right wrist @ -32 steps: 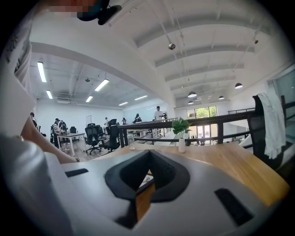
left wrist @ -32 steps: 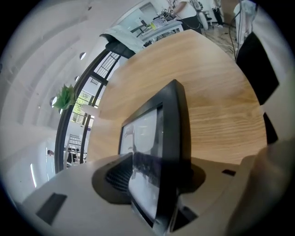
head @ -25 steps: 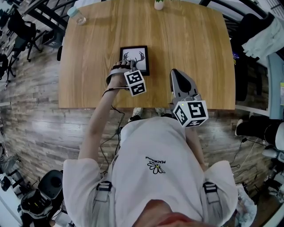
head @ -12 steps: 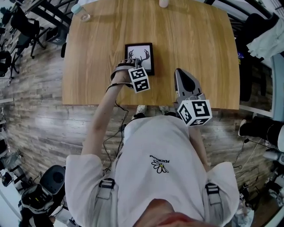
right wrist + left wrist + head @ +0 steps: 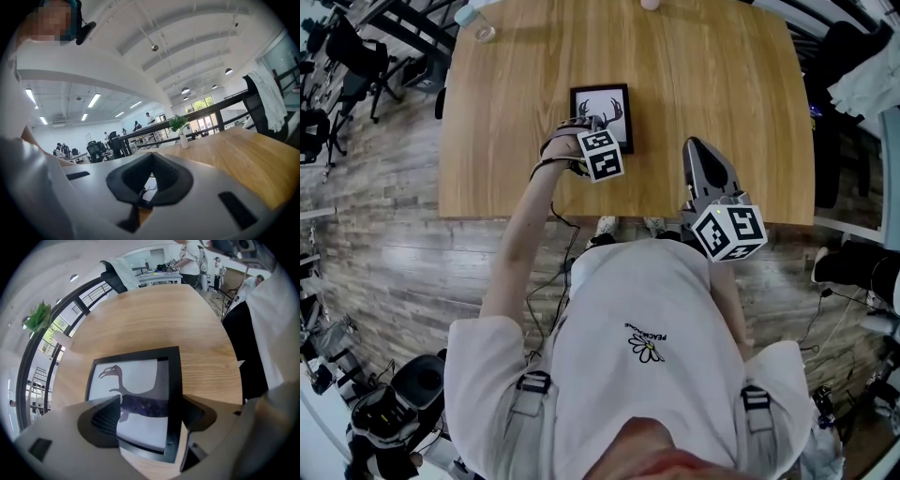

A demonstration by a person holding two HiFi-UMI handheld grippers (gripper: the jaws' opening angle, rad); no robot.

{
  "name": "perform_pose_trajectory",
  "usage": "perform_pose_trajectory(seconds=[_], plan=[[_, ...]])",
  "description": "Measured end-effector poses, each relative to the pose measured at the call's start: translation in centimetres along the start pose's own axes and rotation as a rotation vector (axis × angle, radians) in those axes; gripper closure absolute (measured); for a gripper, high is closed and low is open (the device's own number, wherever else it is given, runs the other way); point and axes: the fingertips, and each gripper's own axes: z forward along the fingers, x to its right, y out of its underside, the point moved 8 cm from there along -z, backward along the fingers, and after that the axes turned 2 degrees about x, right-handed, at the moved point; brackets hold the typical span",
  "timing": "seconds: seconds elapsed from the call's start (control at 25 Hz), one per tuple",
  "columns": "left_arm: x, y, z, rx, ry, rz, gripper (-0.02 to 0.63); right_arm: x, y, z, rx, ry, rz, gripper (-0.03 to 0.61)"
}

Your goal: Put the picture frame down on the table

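Note:
A black picture frame (image 5: 602,111) with a white antlered-deer print lies flat on the wooden table (image 5: 722,84), near the front middle. My left gripper (image 5: 598,141) hovers over the frame's near edge. In the left gripper view the picture frame (image 5: 140,380) fills the lower middle; my left gripper (image 5: 150,411) is open, one jaw over the print and the other just off the frame's right border. My right gripper (image 5: 701,150) rests over the table's front edge to the right, apart from the frame. In its own view my right gripper (image 5: 143,194) is shut and holds nothing.
A small potted plant (image 5: 179,126) stands at the table's far edge. A clear glass (image 5: 478,30) sits on the far left corner. Office chairs (image 5: 342,66) stand left of the table. A dark chair draped with white cloth (image 5: 862,80) is to the right.
The left gripper has edged forward, so its marker cube now overlaps the frame's near edge. The frame stays where it was on the table, and the right gripper holds its place.

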Motion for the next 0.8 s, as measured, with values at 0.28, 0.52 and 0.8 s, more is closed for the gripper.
perform_pose_trajectory(seconds=[0.28,0.52,0.8], plan=[[0.0,0.3,-0.6,0.021,0.131,-0.017,0.242,0.4,-0.1,-0.2,0.001,0.015,0.034,0.571],[0.4,0.6,-0.5,0.044,0.195,-0.058,0.242,0.1,0.2,-0.3,-0.004,0.019,0.043,0.571],[-0.8,-0.4,-2.2,0.119,0.151,-0.110,0.244,0.3,0.1,-0.2,0.003,0.017,0.043,0.571]])
